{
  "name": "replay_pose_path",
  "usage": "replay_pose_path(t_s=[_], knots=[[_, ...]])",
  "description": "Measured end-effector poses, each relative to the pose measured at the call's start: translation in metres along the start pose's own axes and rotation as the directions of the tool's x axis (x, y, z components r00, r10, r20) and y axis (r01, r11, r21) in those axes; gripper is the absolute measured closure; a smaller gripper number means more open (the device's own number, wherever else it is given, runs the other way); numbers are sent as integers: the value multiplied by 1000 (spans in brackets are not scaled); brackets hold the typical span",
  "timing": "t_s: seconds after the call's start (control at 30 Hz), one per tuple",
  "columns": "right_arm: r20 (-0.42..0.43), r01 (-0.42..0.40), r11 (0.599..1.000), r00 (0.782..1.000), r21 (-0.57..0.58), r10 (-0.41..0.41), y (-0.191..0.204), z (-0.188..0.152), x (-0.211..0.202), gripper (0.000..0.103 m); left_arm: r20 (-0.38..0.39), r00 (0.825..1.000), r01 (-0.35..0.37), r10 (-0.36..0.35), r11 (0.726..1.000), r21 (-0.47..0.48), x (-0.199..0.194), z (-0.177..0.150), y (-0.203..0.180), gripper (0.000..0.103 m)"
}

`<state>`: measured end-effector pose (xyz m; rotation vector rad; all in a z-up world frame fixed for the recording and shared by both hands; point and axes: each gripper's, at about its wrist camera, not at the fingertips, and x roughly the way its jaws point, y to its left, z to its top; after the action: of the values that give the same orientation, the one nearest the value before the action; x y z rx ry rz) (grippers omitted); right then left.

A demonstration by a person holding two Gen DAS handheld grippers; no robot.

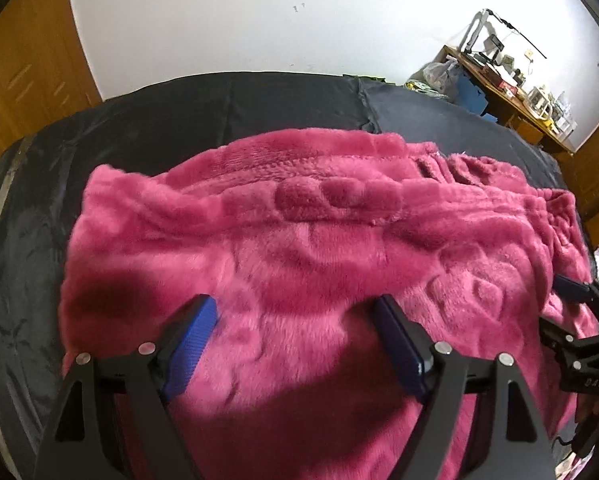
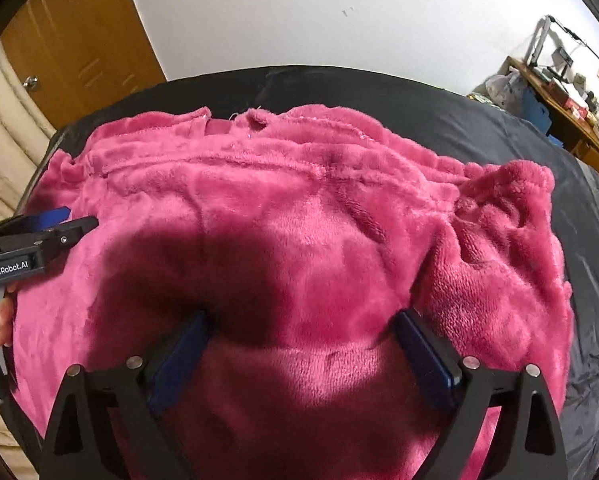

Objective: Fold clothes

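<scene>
A fuzzy pink garment (image 1: 299,248) lies spread on a dark cover (image 1: 147,120), right under and in front of both tongs. One flap seems to be laid over already, because a long edge runs across the cloth ahead of the tongs. That looks like a first fold. The cloth is still wide and lumpy, with a bunched bit ahead and to the right of the right tongs (image 2: 303,330). So I think most of the folding is left to do.

The left tongs (image 1: 295,312) hang low over the near part of the cloth. Their two blue fingers (image 1: 191,344) stand wide apart and hold nothing. The right tongs sit low over the cloth too, beside the left ones. Their fingers are spread wide as well, with only pink fuzz between them. Both point forward across the cloth.
</scene>
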<state>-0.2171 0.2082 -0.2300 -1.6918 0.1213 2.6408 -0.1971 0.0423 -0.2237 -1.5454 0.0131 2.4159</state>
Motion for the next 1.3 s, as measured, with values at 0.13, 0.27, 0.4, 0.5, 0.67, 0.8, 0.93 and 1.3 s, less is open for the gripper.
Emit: replay_pose_path(t_s=[0.13,0.27,0.4,0.5,0.67,0.8,0.93,1.3], knots=[[48,-15,999,999,30,13,-9,-14,-27,7,7,999,34,-34,999,-8,-27,-11,5,19],[64,-25,999,998,30,23,-9,-41,-46,7,13,999,50,-51,996,69,-45,-39,5,19],[27,-10,1000,1000,19,9,-1,-65,-41,7,9,1000,11,-13,991,135,-40,-66,-1,19],[7,29,1000,1000,-8,-29,7,-69,-32,5,41,999,-5,-1,991,136,-33,-73,-2,18],[20,80,996,997,-51,-79,19,-73,-21,1,76,996,-53,42,987,152,-25,-74,-6,13],[32,70,997,997,-26,-69,17,-76,-36,1,61,997,-53,45,989,138,-36,-71,-4,13],[66,41,999,997,7,-41,14,-87,-63,1,95,995,-45,33,991,126,-60,-77,-9,13],[-27,32,999,999,-32,-33,10,-128,-27,1,92,982,-179,162,957,227,-36,-122,-46,9]])
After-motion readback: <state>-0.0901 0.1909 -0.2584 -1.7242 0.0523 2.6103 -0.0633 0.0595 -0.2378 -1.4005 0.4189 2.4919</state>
